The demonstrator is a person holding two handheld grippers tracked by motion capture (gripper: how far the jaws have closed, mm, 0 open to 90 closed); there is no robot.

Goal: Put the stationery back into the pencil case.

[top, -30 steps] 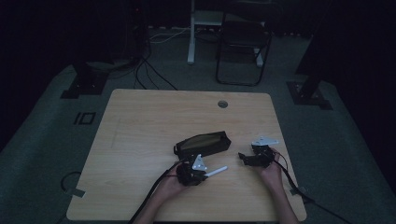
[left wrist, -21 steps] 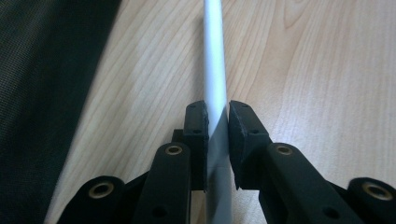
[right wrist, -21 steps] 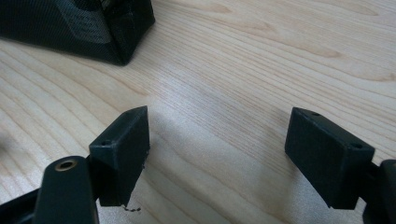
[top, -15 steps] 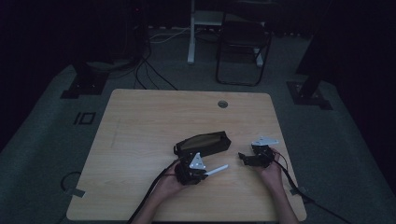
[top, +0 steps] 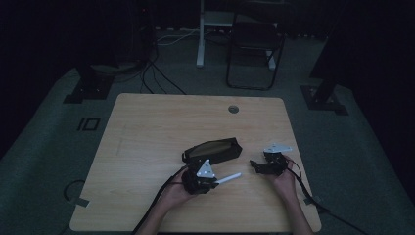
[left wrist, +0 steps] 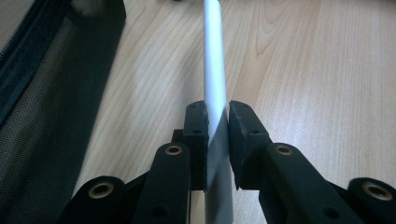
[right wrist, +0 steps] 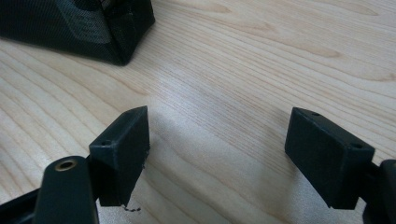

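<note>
Possibly the white rod (left wrist: 215,70), pinched by the left gripper (left wrist: 216,122) near its end, slips beside the black pouch (top: 213,150); the right gripper (right wrist: 217,156) is spread wide, empty.

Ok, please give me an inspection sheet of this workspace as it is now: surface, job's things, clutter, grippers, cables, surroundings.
Surface: light wooden table, with a round grommet hole near the far edge.
Job's things: white pen clamped in the left gripper; black mesh pouch, open at the top, lying behind the grippers.
Clutter: nothing seen.
Grippers: left gripper shut on the pen; right gripper open, holding nothing, low over the wood.
Cables: one cable trails from each gripper off the near edge; more cables on the floor.
Surroundings: dark room, folding chair, stand bases on grey carpet.
</note>
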